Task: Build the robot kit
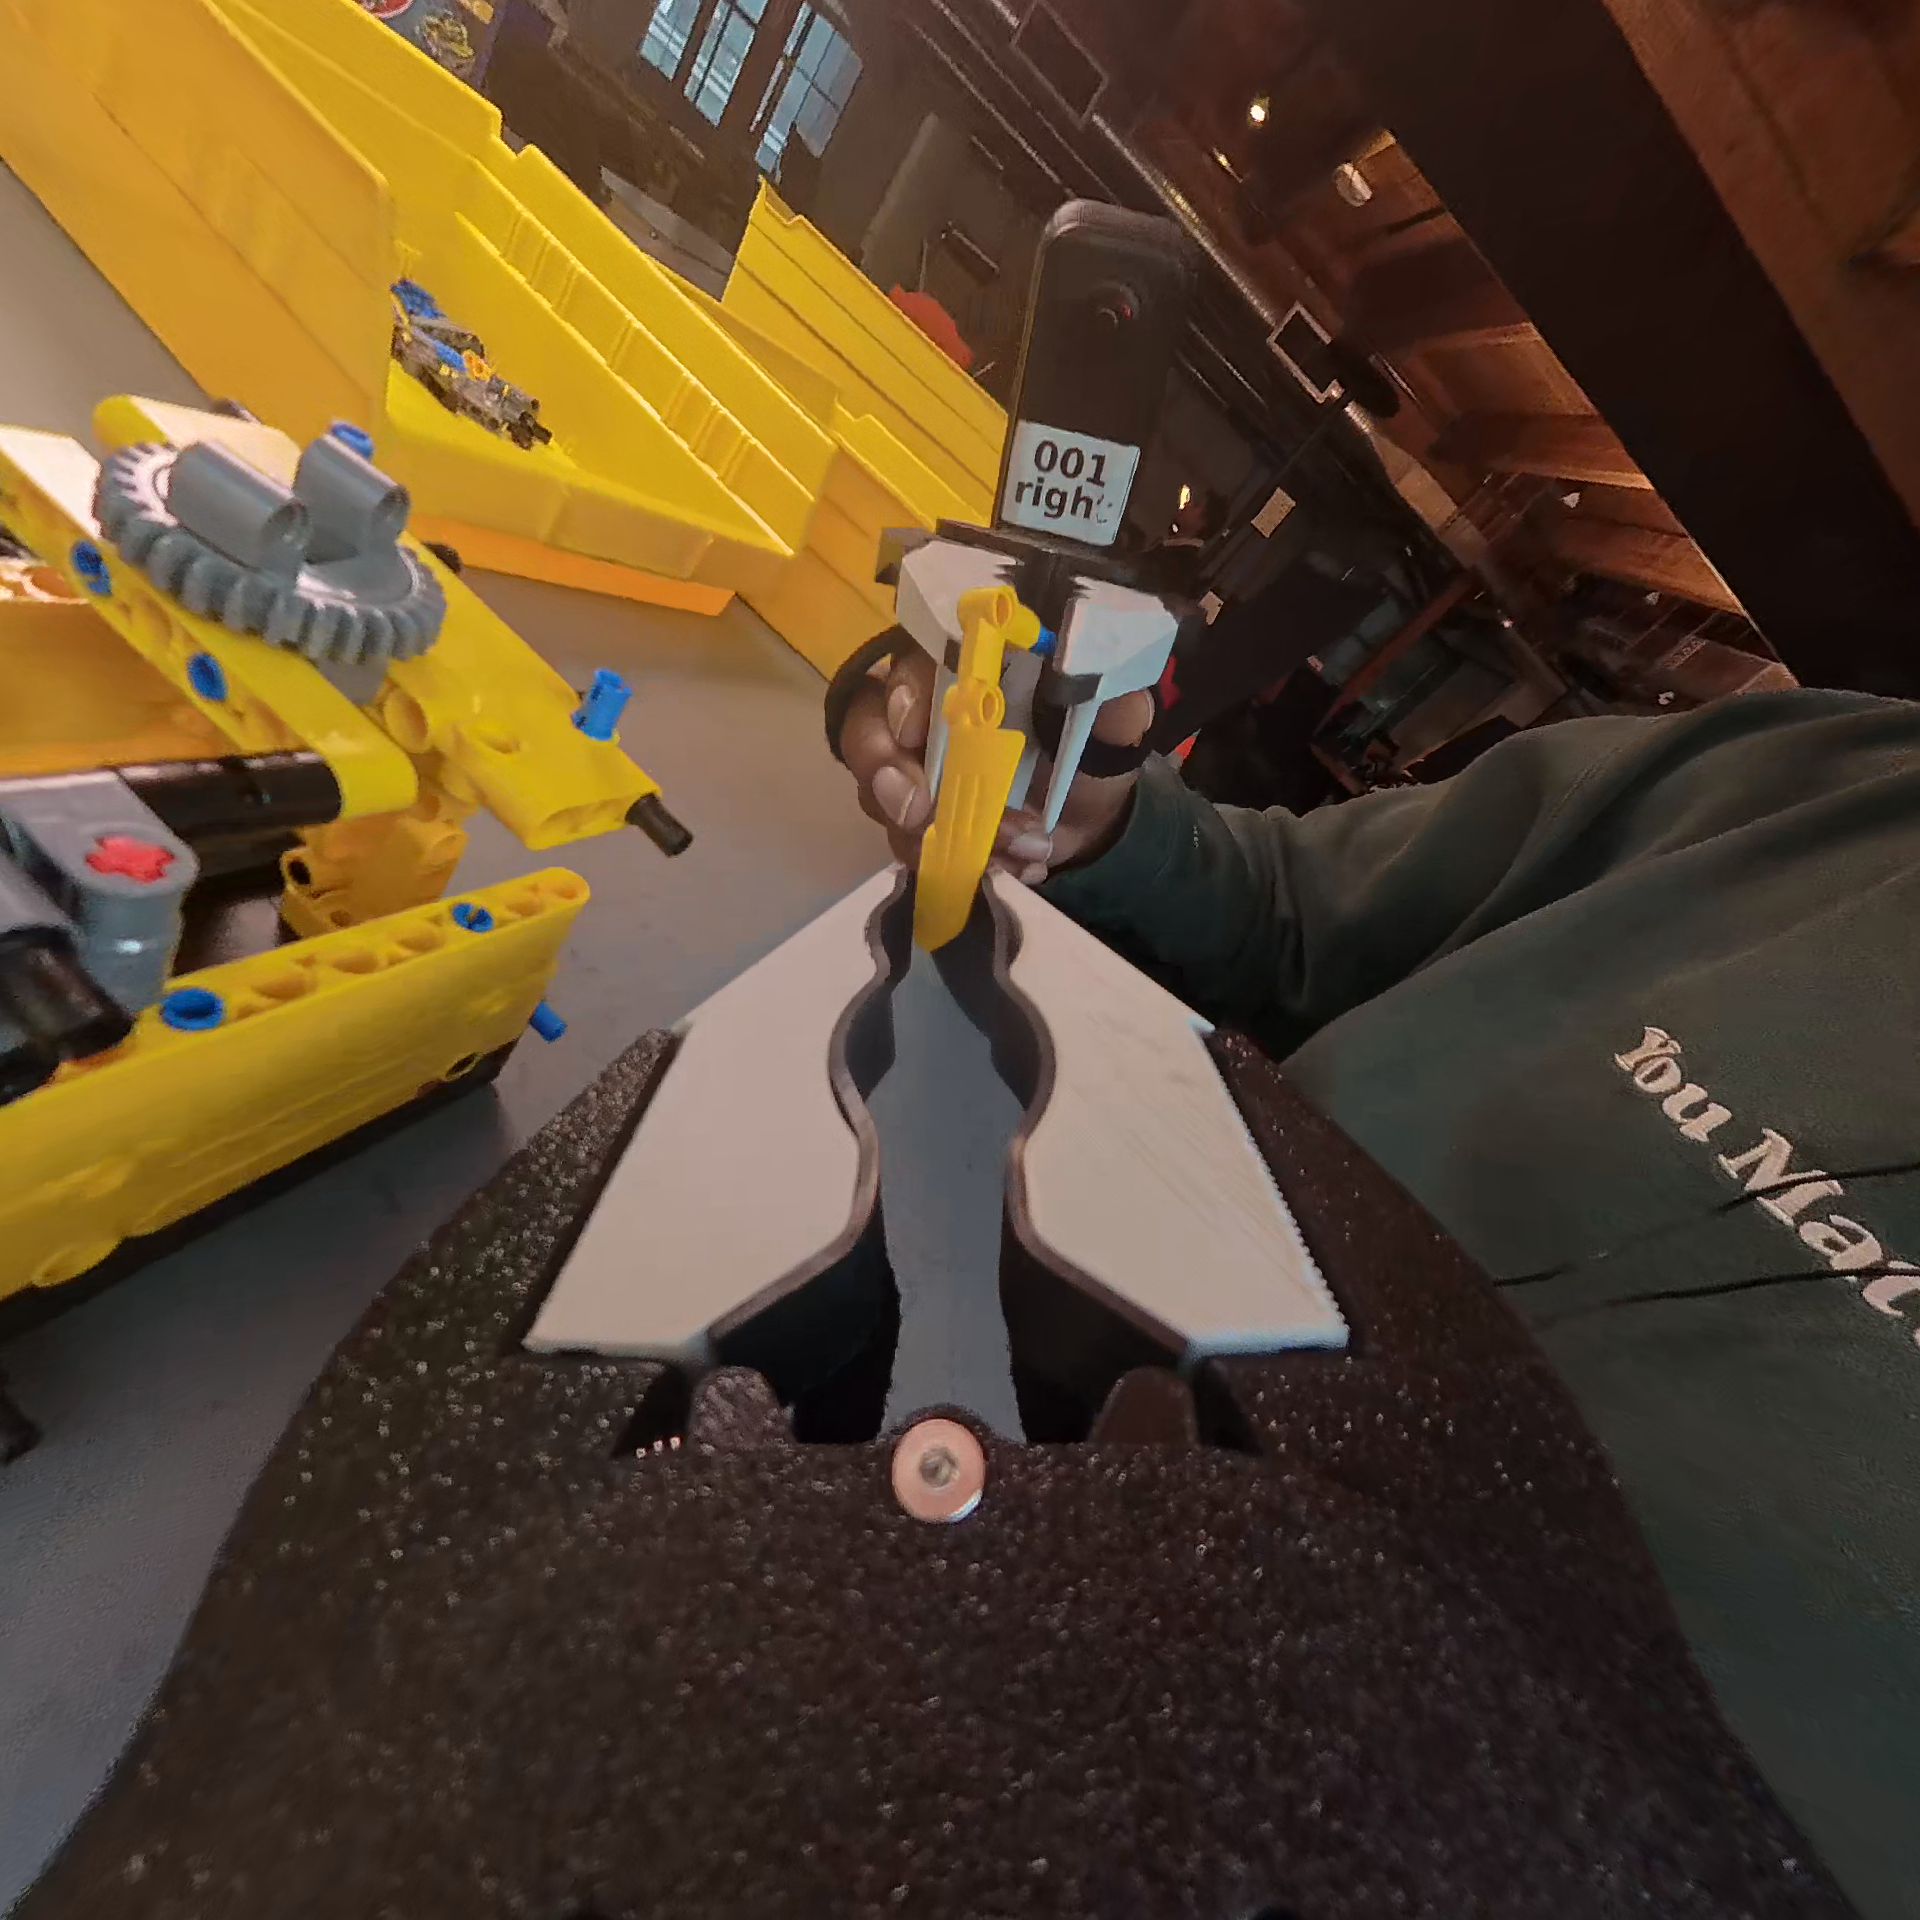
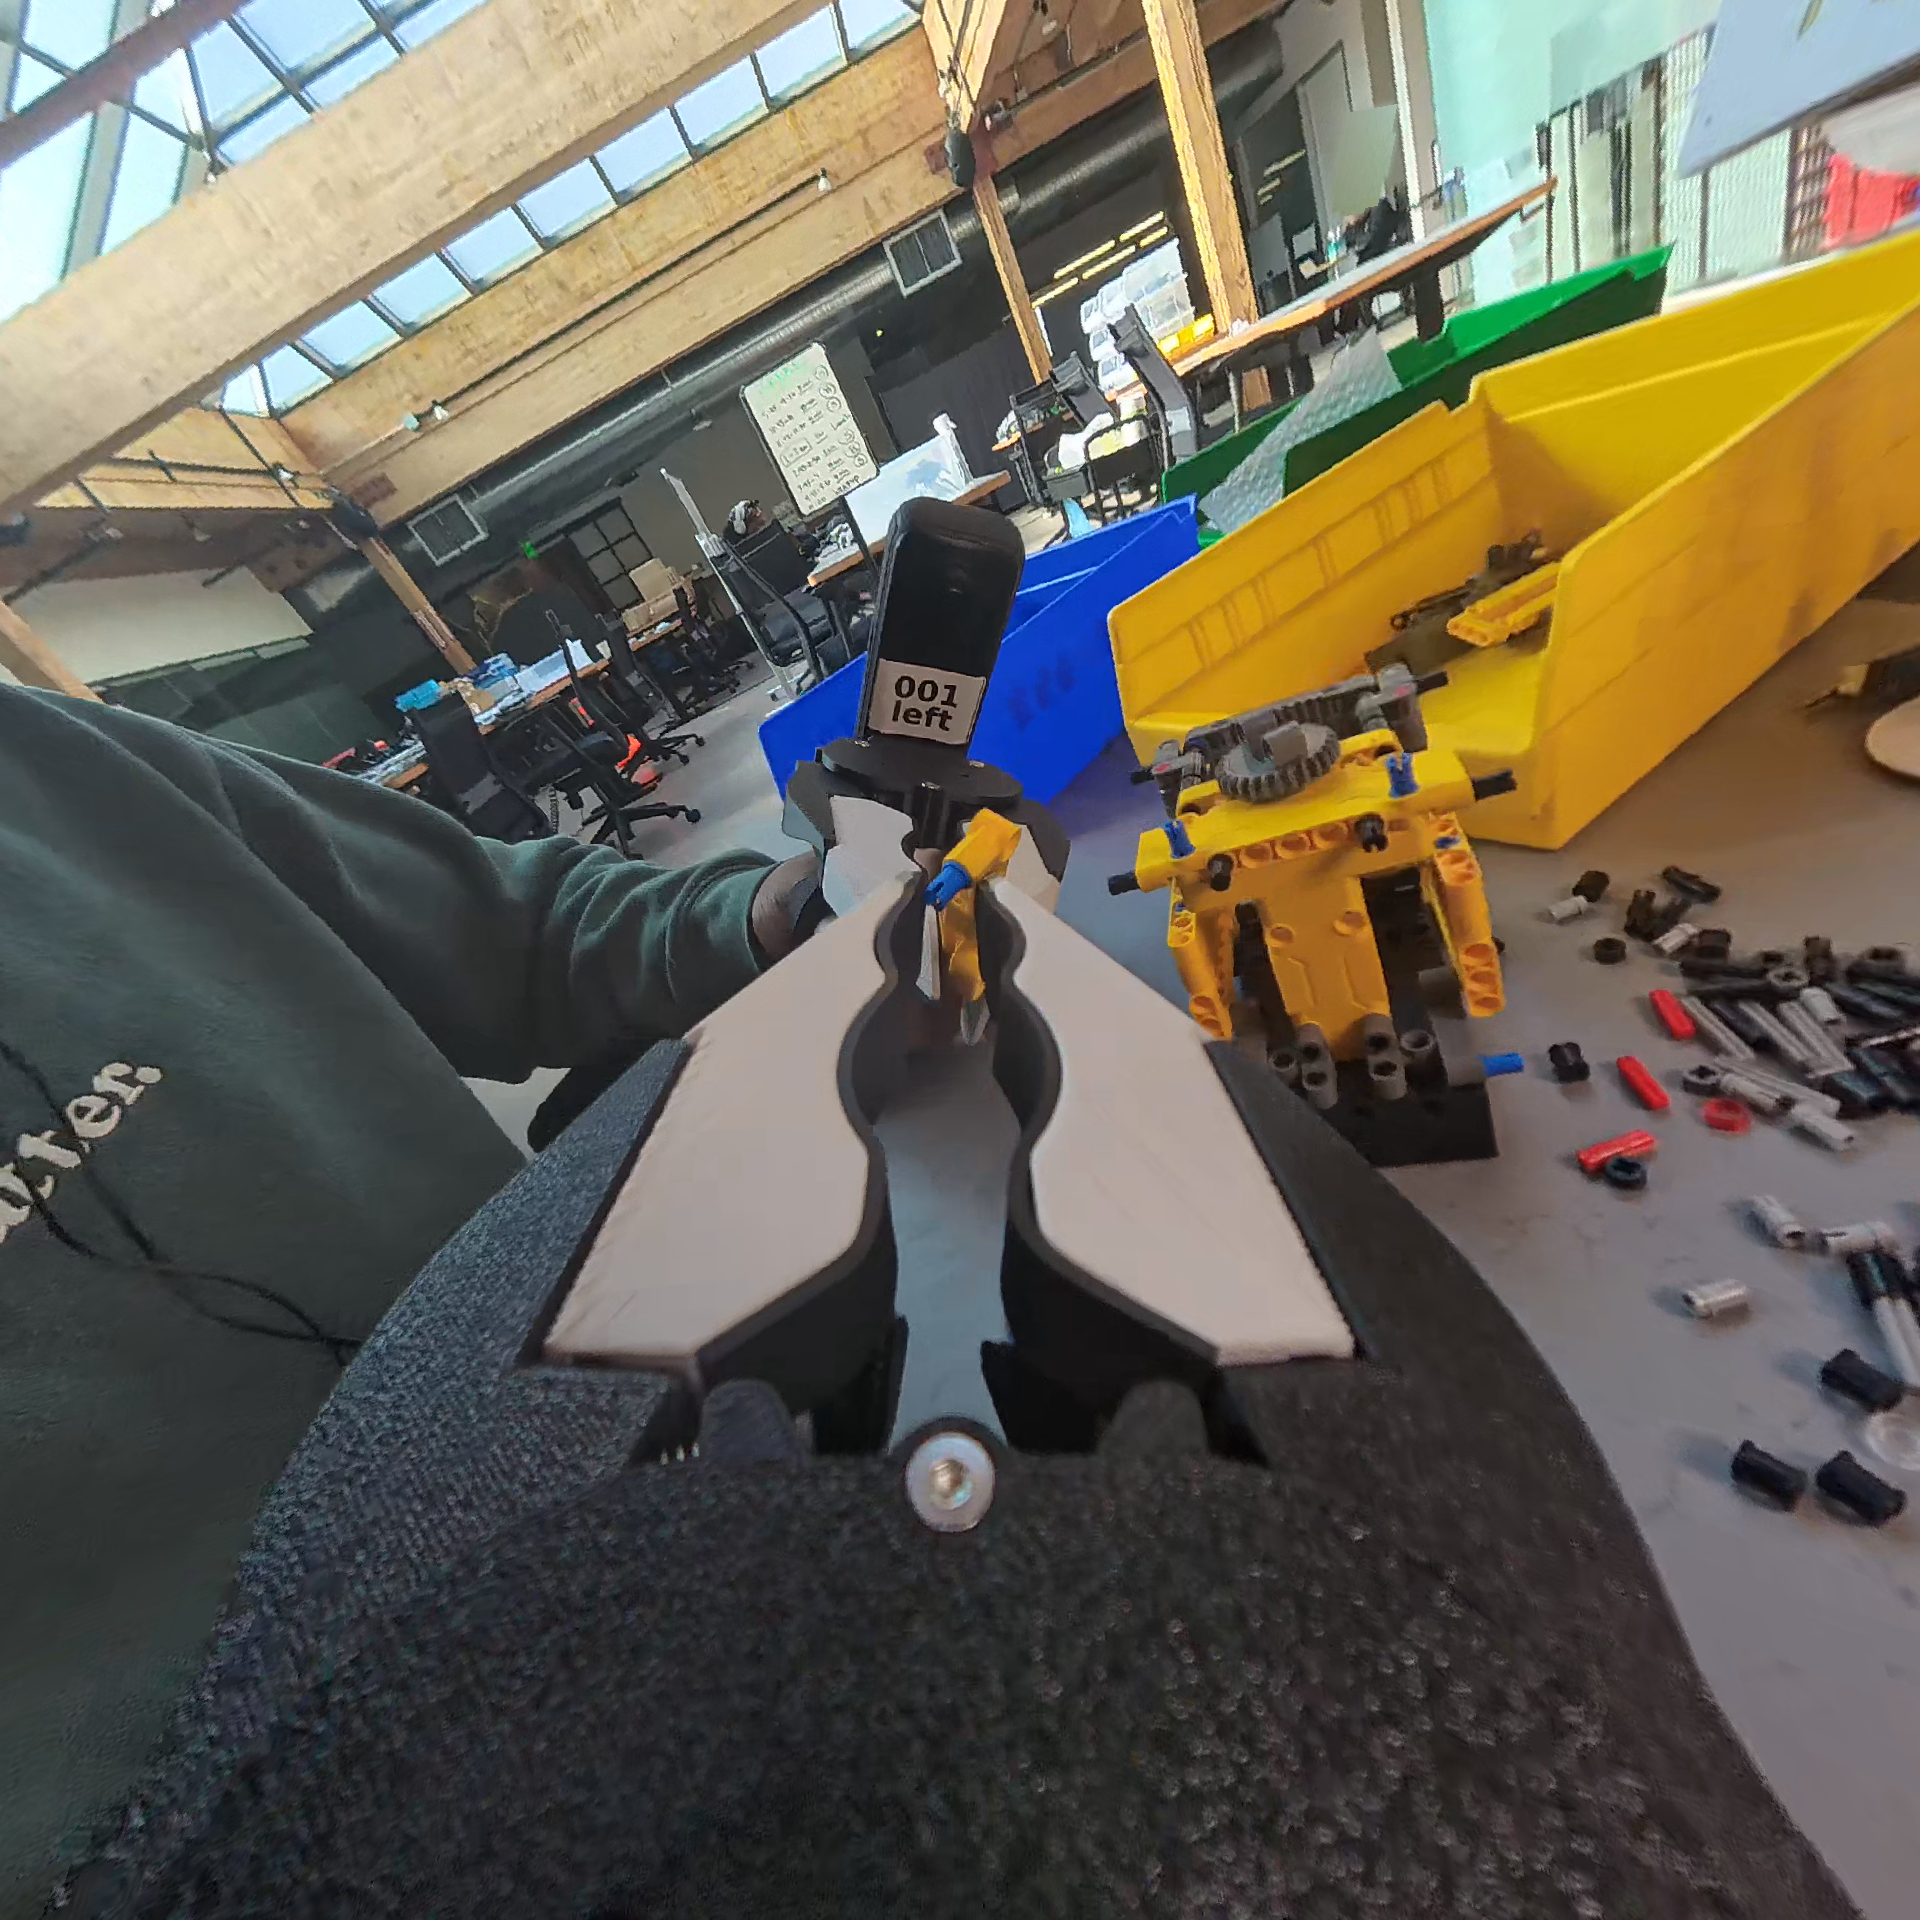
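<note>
Loose black, grey and red pins (image 2: 1766, 1049) strewn at 3 o'clock; yellow brick model (image 2: 1325, 883) beyond, yellow bins (image 2: 1558, 520) farther. Yellow blade piece (image 1: 961, 790) pinched tip-first by left gripper (image 1: 945, 914), upper end clamped by right gripper (image 2: 956, 914).

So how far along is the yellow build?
Done: yellow frame standing with grey gear on top. In hand: right tongs clamp a yellow piece, its lower tip between the left tongs; grip there unclear. Left: loose pins scattered on the table, more parts in the yellow bin.
</note>
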